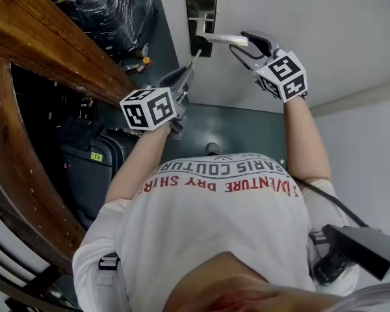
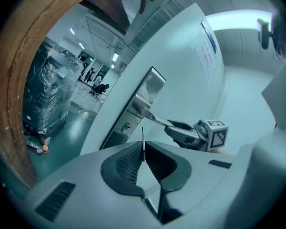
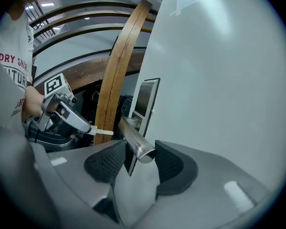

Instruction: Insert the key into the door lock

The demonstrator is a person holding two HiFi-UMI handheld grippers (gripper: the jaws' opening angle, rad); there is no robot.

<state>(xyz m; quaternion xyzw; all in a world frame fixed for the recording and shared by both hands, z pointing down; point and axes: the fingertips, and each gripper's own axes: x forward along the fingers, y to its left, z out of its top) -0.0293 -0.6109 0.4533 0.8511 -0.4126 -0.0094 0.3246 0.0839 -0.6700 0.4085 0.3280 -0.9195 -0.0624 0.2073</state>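
Observation:
A steel lock plate [image 1: 201,12] with a lever handle [image 1: 220,39] sits on the white door [image 1: 325,31]. My left gripper [image 1: 187,74] is shut on a thin key [image 1: 194,58], whose tip points up at the plate's lower part, short of it. In the left gripper view the key blade [image 2: 143,140] stands upright between the pads of that gripper [image 2: 143,157], below the keyhole [image 2: 127,126]. My right gripper [image 1: 242,48] surrounds the handle's free end. The handle [image 3: 136,143] lies between the right gripper's [image 3: 138,159] pads, with a gap at the left pad.
A curved wooden frame [image 1: 45,38] runs along the left, beside the door's edge. Plastic-wrapped goods [image 1: 97,2] stand beyond it and dark cases [image 1: 91,161] lie low at the left. The floor under the door is dark green [image 1: 240,132].

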